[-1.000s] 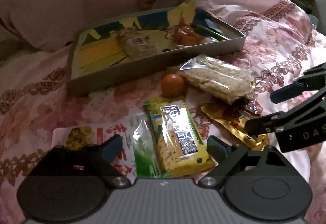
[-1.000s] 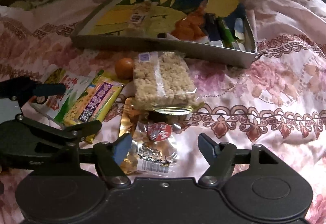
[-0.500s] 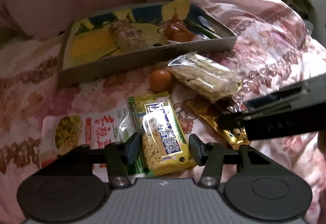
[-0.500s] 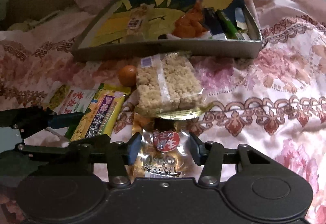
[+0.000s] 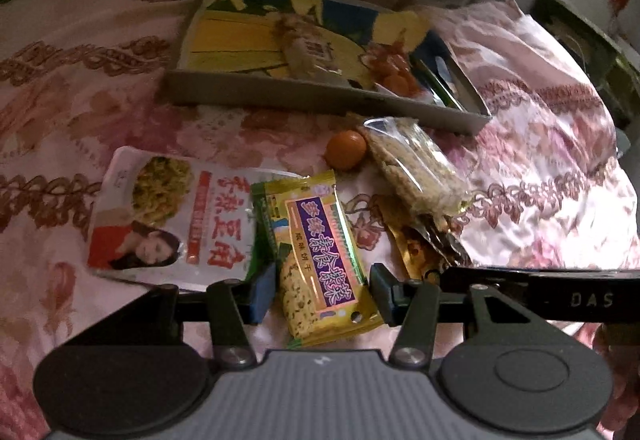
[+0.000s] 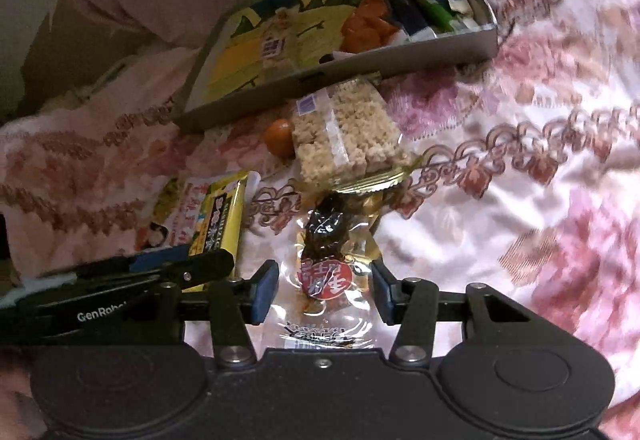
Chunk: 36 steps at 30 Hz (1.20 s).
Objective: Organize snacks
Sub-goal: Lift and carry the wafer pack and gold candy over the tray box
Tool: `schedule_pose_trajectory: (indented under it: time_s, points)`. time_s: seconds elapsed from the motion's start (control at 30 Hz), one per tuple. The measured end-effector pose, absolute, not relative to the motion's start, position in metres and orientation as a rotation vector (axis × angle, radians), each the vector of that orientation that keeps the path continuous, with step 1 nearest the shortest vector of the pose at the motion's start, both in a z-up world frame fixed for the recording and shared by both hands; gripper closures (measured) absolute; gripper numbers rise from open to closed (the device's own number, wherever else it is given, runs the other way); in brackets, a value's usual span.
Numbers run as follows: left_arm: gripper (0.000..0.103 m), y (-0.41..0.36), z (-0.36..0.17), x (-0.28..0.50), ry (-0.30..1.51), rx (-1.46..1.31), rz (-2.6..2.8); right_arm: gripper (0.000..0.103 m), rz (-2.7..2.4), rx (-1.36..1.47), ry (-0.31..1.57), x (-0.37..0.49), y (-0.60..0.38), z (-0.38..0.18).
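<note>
Left wrist view: left tool (image 5: 323, 290) clamps the yellow biscuit packet (image 5: 320, 260); right tool (image 6: 323, 292) clamps the clear snack pouch (image 6: 330, 280).

"GenRobo" on left gripper (image 6: 256, 272), "DAS" on right gripper (image 5: 416, 282)

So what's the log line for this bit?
left gripper: shut on yellow biscuit pack | right gripper: shut on clear snack pouch | tray: behind

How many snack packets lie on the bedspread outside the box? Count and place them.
4. White pouch farthest left; yellow biscuit packet between the left gripper's fingers; puffed-rice packet near the box; clear-gold packet between the right gripper's fingers. Others may be hidden.
</note>
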State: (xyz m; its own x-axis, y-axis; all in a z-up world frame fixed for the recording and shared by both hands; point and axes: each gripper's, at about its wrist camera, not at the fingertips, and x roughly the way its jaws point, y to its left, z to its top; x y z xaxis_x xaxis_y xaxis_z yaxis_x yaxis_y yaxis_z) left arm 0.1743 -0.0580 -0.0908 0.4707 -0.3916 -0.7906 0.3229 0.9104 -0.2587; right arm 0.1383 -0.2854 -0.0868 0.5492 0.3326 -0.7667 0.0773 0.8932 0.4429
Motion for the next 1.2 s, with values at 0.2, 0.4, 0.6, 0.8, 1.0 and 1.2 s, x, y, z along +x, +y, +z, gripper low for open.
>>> schedule_pose_trajectory:
  time_s: [0.2, 0.4, 0.6, 0.8, 1.0, 1.2]
  points:
    - [0.048, -0.043, -0.081, 0.173, 0.982, -0.183, -0.421, 0.052, 0.183, 0.611, 0.984, 0.132, -0.295, -0.087]
    - [0.049, -0.033, -0.081, 0.176, 1.005, -0.262, -0.415, 0.052, 0.190, 0.649, 0.963, 0.126, -0.299, -0.081]
    - [0.049, -0.026, -0.082, 0.177, 1.022, -0.332, -0.419, 0.052, 0.219, 0.753, 0.960, 0.125, -0.307, -0.082]
    - [0.049, -0.017, -0.081, 0.180, 1.033, -0.420, -0.422, 0.052, 0.250, 0.849, 0.952, 0.126, -0.311, -0.083]
    - [0.049, -0.008, -0.079, 0.180, 1.019, -0.506, -0.434, 0.052, 0.276, 0.893, 0.937, 0.127, -0.311, -0.083]
    - [0.049, -0.008, -0.079, 0.181, 1.020, -0.547, -0.459, 0.052, 0.304, 0.931, 0.932, 0.129, -0.308, -0.086]
